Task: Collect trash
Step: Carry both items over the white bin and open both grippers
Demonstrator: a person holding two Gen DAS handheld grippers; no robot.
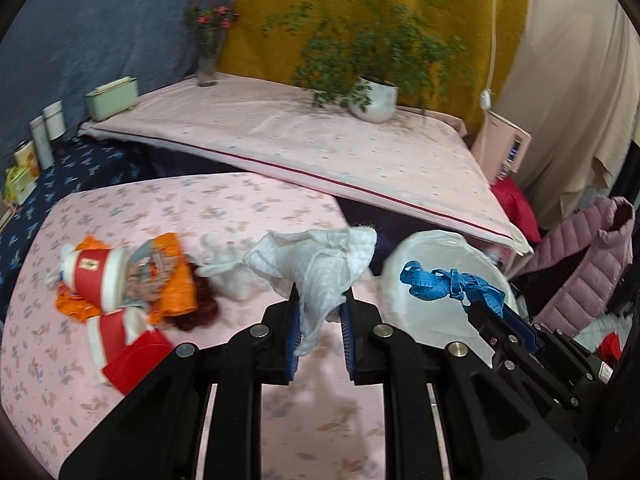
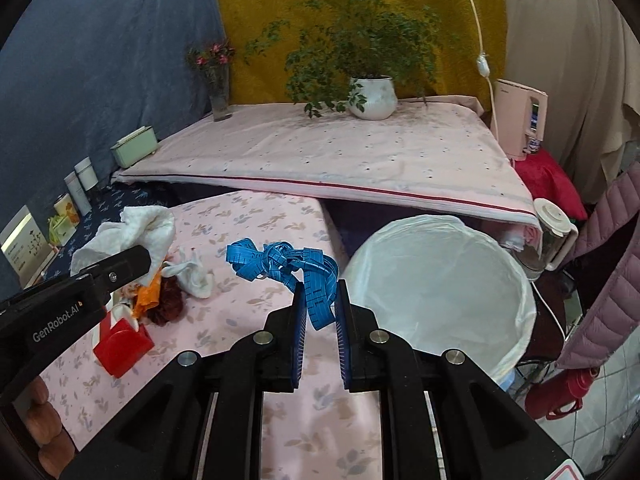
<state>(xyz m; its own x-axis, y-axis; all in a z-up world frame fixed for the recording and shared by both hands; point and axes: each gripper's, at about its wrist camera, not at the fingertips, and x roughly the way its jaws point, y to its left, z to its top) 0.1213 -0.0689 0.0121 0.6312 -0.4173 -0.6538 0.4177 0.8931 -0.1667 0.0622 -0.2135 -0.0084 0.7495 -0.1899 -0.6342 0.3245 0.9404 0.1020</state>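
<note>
A lived-in home room: cloth-draped tables with a pink floral tablecloth (image 2: 256, 320), a white-potted leafy green houseplant (image 2: 372, 96) at upper centre, a glass vase of red flowers (image 2: 218, 80), a quilted mauve puffer jacket (image 2: 612, 264) at right.

Crumpled white tissue (image 1: 316, 264), tangled blue tape (image 2: 288, 266) — both aloft.

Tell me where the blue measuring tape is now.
The blue measuring tape hangs clamped in the right gripper, above the pink tablecloth, left of the lined bin.

Potted plant (image 2: 372, 96), flower vase (image 2: 220, 92), kettle (image 2: 554, 236), red flask (image 2: 568, 394), pink jacket (image 1: 588, 264).
</note>
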